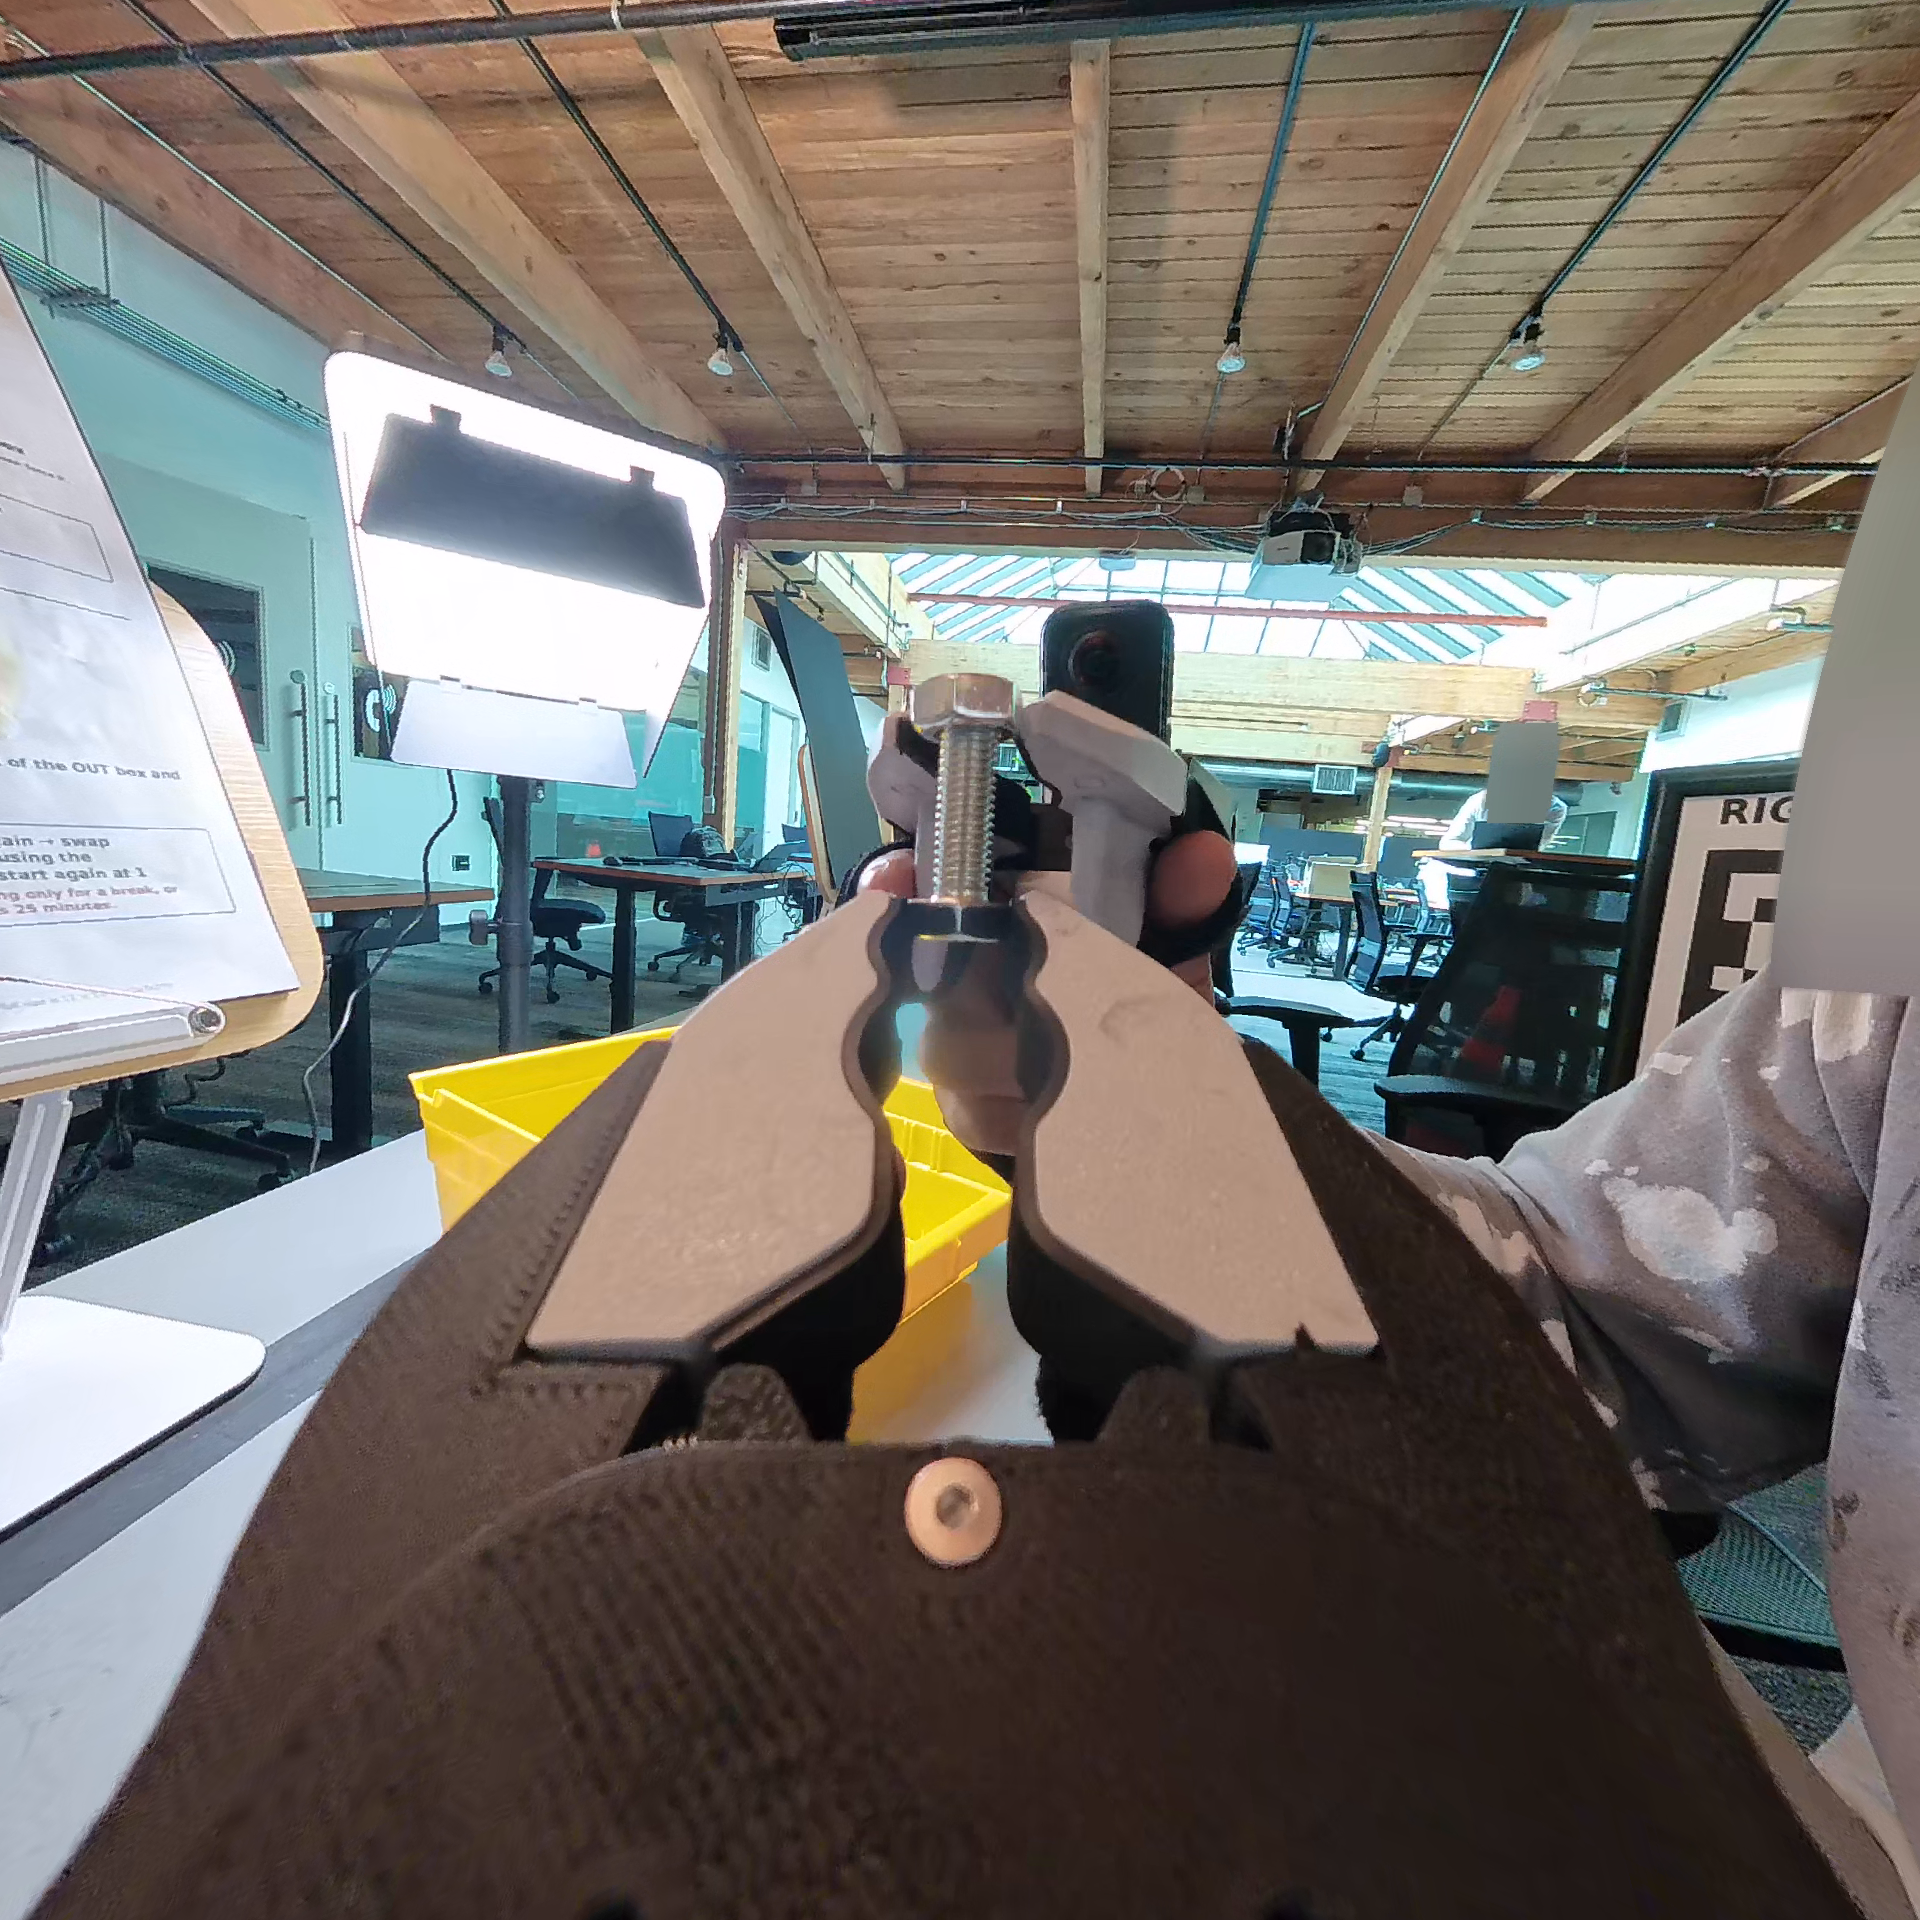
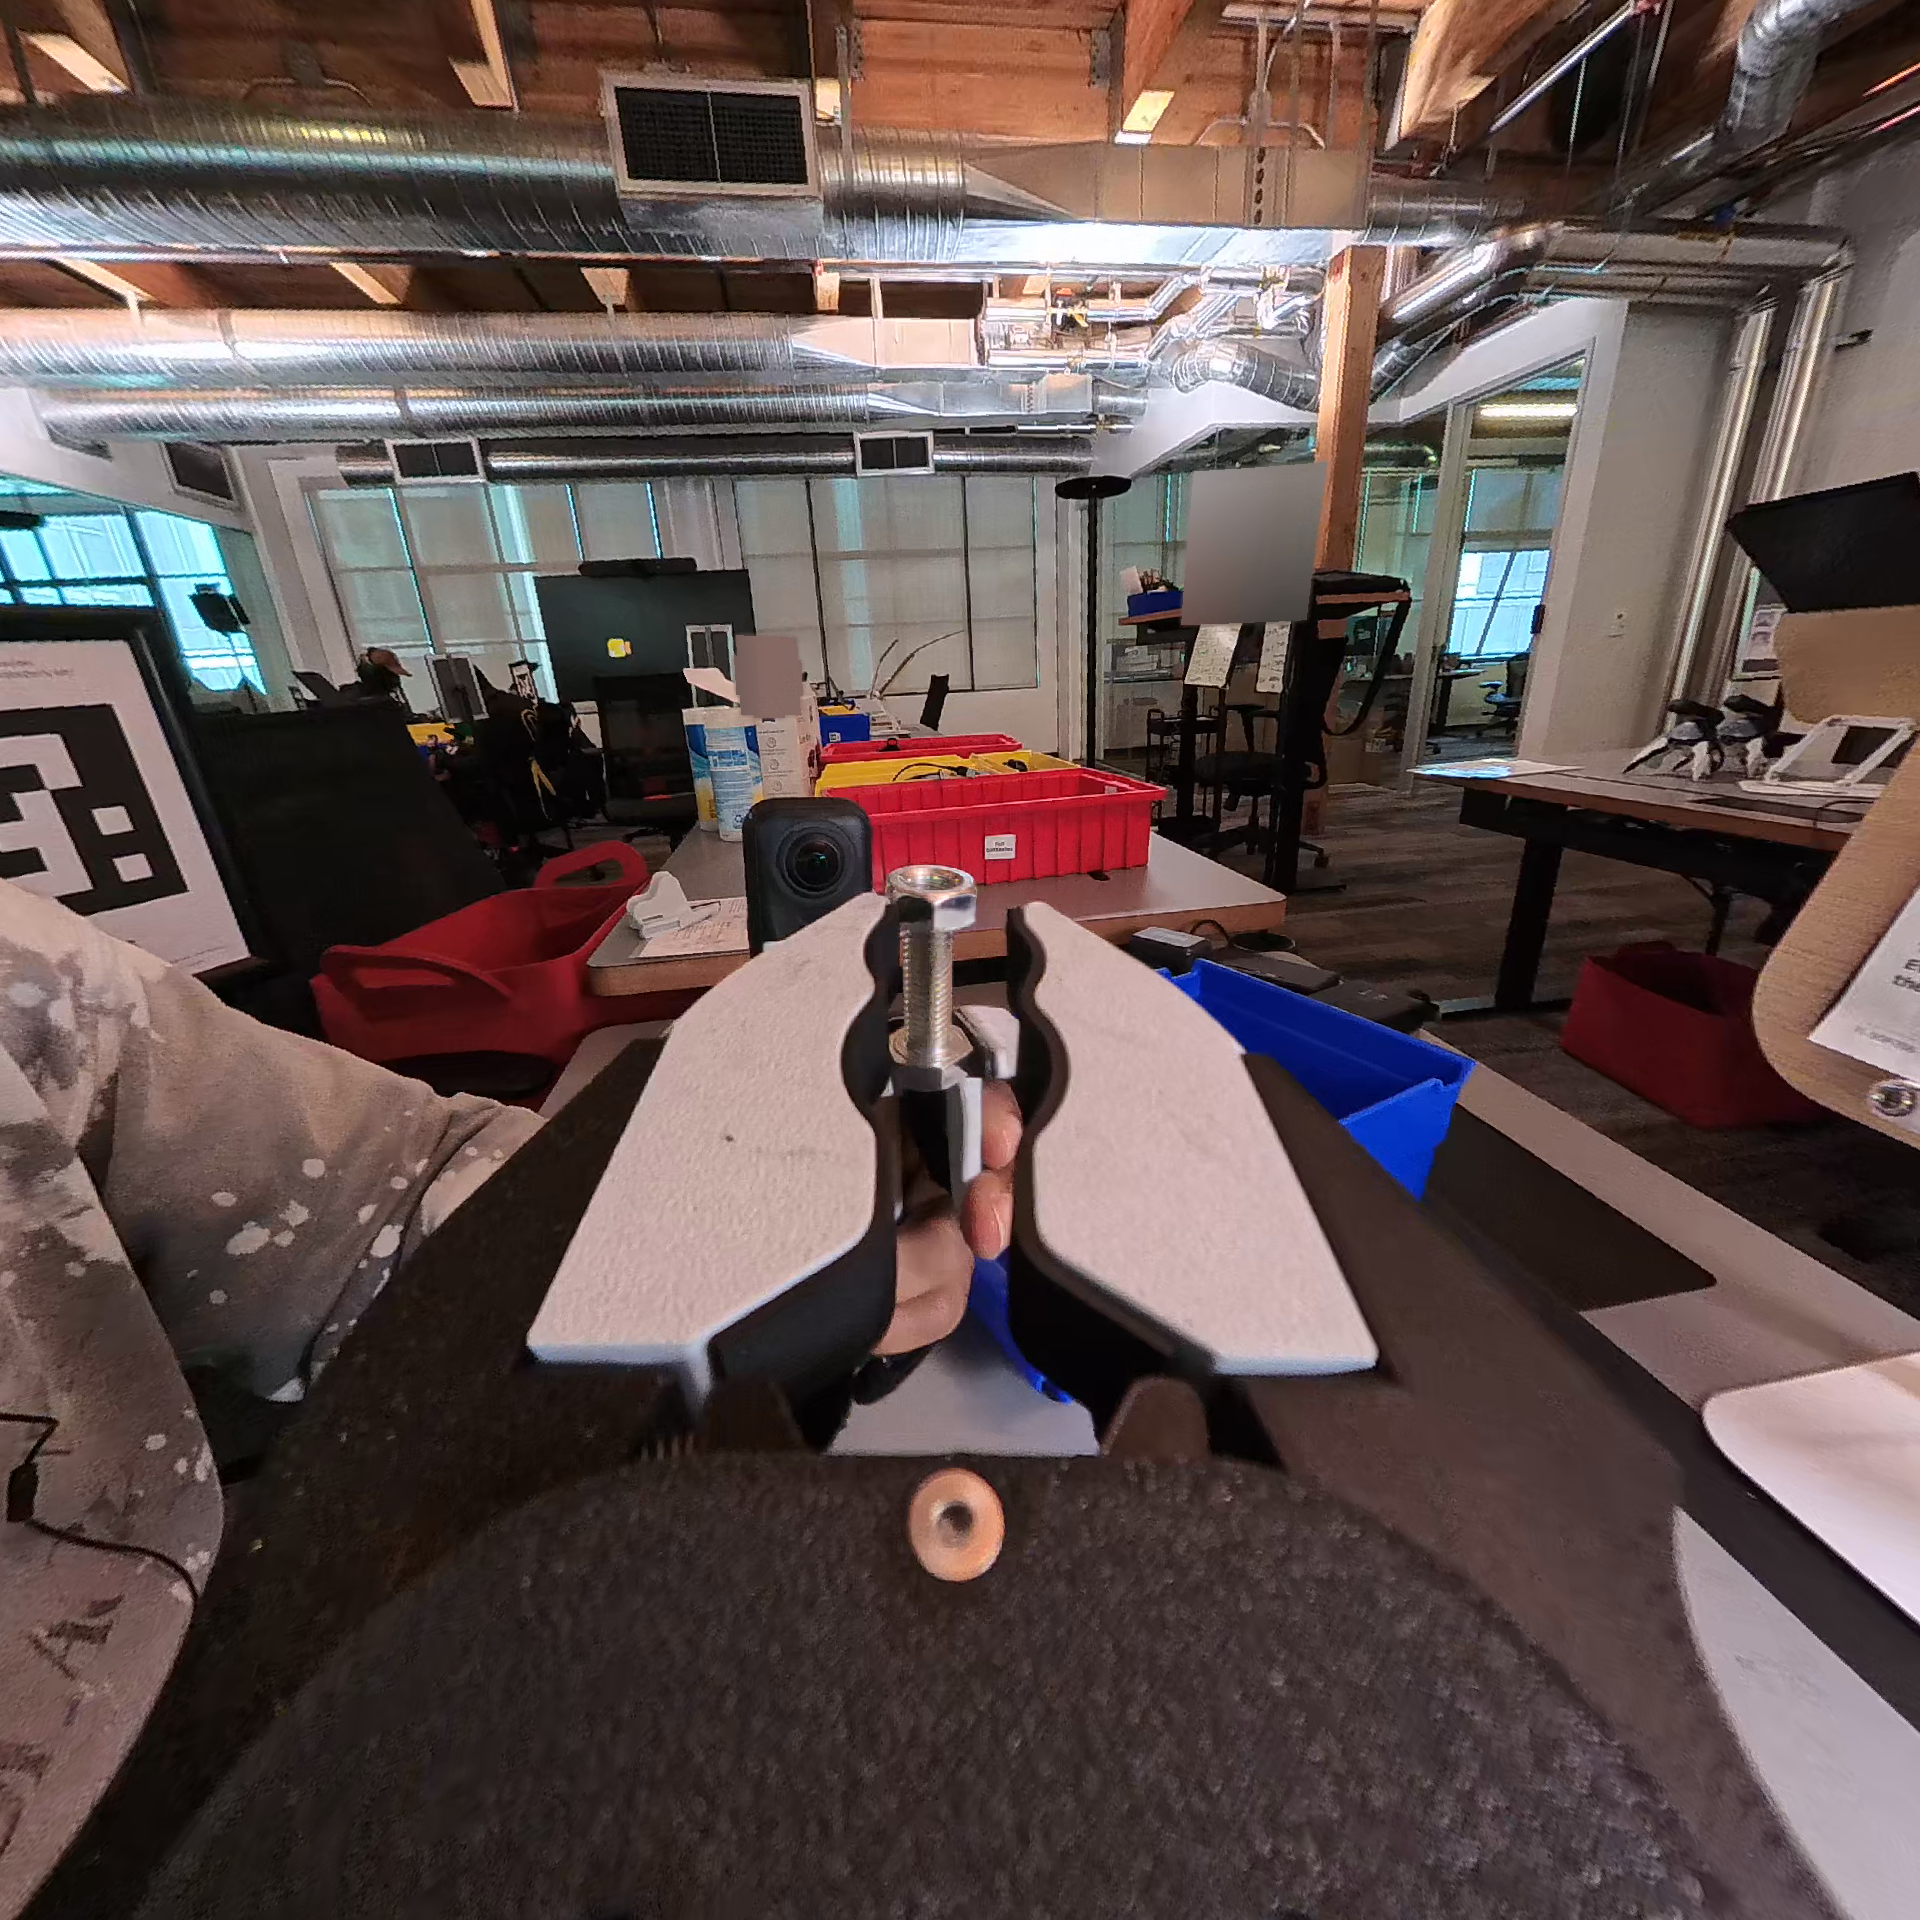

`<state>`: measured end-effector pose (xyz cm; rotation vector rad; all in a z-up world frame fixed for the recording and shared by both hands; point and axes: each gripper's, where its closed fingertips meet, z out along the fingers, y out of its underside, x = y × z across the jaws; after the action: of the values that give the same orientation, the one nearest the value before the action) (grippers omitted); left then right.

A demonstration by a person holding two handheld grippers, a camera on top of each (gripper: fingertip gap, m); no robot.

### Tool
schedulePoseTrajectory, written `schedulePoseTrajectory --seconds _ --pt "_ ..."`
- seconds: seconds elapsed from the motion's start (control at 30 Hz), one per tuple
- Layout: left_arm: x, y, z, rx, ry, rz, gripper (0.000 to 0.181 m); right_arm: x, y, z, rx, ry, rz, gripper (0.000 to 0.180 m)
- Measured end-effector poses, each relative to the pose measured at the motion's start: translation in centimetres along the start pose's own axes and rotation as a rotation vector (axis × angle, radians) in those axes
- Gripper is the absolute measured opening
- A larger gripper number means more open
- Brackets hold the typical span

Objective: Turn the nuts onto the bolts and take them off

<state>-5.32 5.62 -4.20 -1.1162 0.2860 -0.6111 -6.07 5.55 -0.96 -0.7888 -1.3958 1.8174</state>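
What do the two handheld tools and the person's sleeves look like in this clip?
Both tools share one build: the left tool and right tool have dark ribbed printed bodies, pale grey wavy-edged finger plates with black inner lining, and a central screw. A black camera tops each. Both sleeves are grey with pale splotches.

Wrist cameras face each other, tilted upward, close range; both share upright bolt (image 1: 961, 800) (image 2: 928, 982) between them.
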Motion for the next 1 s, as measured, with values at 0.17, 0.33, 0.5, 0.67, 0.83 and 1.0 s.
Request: schedulePoseTrajectory --seconds 0.17,0.33,0.5,0.67,0.83,1.0 --pt "0.0 0.5 0.1 -0.019 -0.001 0.001 0.018 -0.5 0.4 0.4 -0.022 -0.017 0.004 0.028" --pt "0.1 0.8 0.2 -0.034 0.009 0.002 0.018 -0.4 0.4 0.4 -0.029 -0.011 -0.012 0.017" --pt "0.2 0.3 -0.1 -0.014 0.043 -0.034 0.018 0.1 -1.5 -1.6 0.001 -0.013 -0.065 0.017" --pt "-0.2 0.4 -0.2 -0.018 0.032 -0.044 0.018 3.5 -3.1 -4.6 -0.011 0.149 -0.119 0.017" --pt "-1.1 0.2 -0.5 -0.015 -0.011 -0.047 0.018 14.3 2.2 -12.2 -0.404 0.649 -0.145 0.017" --pt "-1.5 0.7 -0.5 -0.03 -0.02 -0.048 0.018 20.6 12.9 -20.5 -0.83 0.889 0.07 0.018"
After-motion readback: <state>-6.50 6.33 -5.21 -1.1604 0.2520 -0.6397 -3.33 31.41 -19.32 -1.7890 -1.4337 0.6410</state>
